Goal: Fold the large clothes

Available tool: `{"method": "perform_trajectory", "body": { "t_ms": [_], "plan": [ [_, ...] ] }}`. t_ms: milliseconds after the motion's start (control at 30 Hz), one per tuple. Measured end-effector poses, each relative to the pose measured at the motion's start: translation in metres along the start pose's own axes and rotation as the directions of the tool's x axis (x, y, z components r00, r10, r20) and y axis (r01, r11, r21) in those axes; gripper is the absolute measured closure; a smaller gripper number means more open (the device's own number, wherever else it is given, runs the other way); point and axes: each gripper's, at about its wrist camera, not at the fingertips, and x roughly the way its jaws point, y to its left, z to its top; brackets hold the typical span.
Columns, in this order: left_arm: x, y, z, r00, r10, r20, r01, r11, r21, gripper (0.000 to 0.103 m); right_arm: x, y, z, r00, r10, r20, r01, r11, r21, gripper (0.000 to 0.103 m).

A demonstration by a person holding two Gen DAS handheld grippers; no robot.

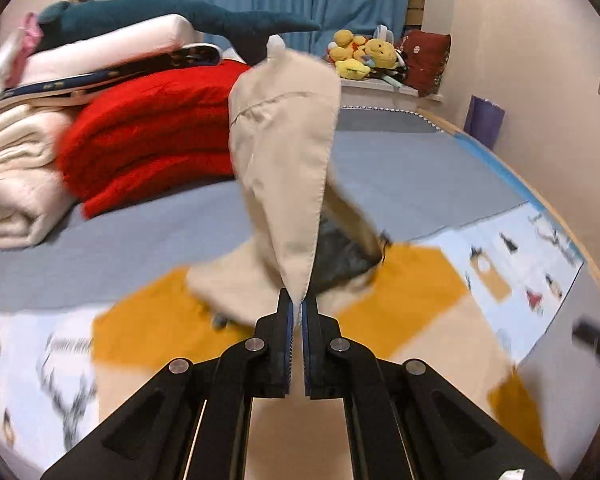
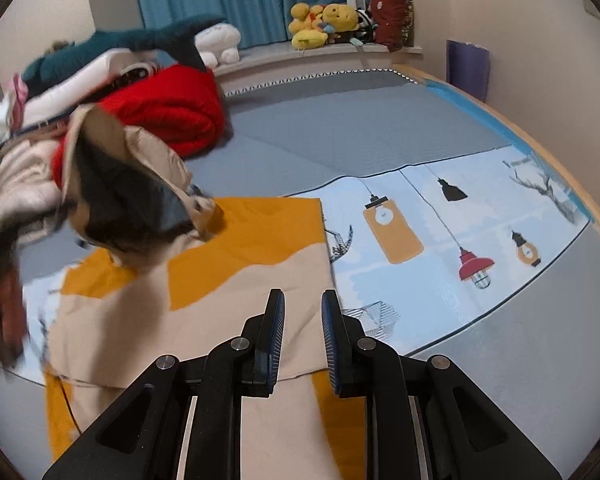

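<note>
- The left gripper (image 1: pixel 301 303) has its fingers pressed together on a beige edge of the hooded jacket (image 1: pixel 284 160), lifting the fabric so it stands up above the bed (image 1: pixel 400 176); the dark lining shows underneath
- The rest of the jacket, in beige and mustard-yellow panels, lies spread on the lamp-print sheet (image 2: pixel 480 216) at the near edge of the bed, blurred where it is raised
- The right gripper (image 2: pixel 302 304) hovers over the flat beige part near the jacket's right edge, fingers slightly apart and pinching nothing
- A red blanket (image 1: pixel 148 136), cream bedding (image 1: pixel 16 188) and a plush shark (image 1: pixel 180 16) are piled at the bed's far left corner; yellow plush toys (image 2: pixel 324 24) sit on the ledge beyond the far edge
</note>
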Motion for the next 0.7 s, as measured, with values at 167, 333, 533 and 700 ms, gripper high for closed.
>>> {"method": "perform_trajectory", "body": {
  "t_ms": [167, 333, 533, 700],
  "plan": [
    [-0.042, 0.013, -0.074, 0.998, 0.046, -0.049, -0.054, 0.985, -0.163, 0.1, -0.015, 0.006, -0.007, 0.999, 0.043, 0.012, -0.044, 0.999, 0.018, 0.083],
    [-0.084, 0.028, -0.128, 0.999, 0.022, -0.048, -0.035, 0.953, -0.302, 0.091, -0.02, 0.021, -0.01, 0.994, 0.109, 0.027, -0.109, 0.994, -0.005, 0.082],
    [-0.045, 0.052, -0.141, 0.988, -0.124, -0.097, 0.067, 0.89, -0.451, 0.085, 0.001, 0.047, -0.022, 0.969, 0.243, -0.036, -0.243, 0.97, 0.0, 0.082],
    [-0.004, 0.076, -0.154, 0.951, -0.269, -0.154, 0.114, 0.767, -0.632, 0.073, 0.04, 0.062, -0.035, 0.934, 0.329, -0.14, -0.323, 0.944, 0.065, 0.081]
  ]
}}
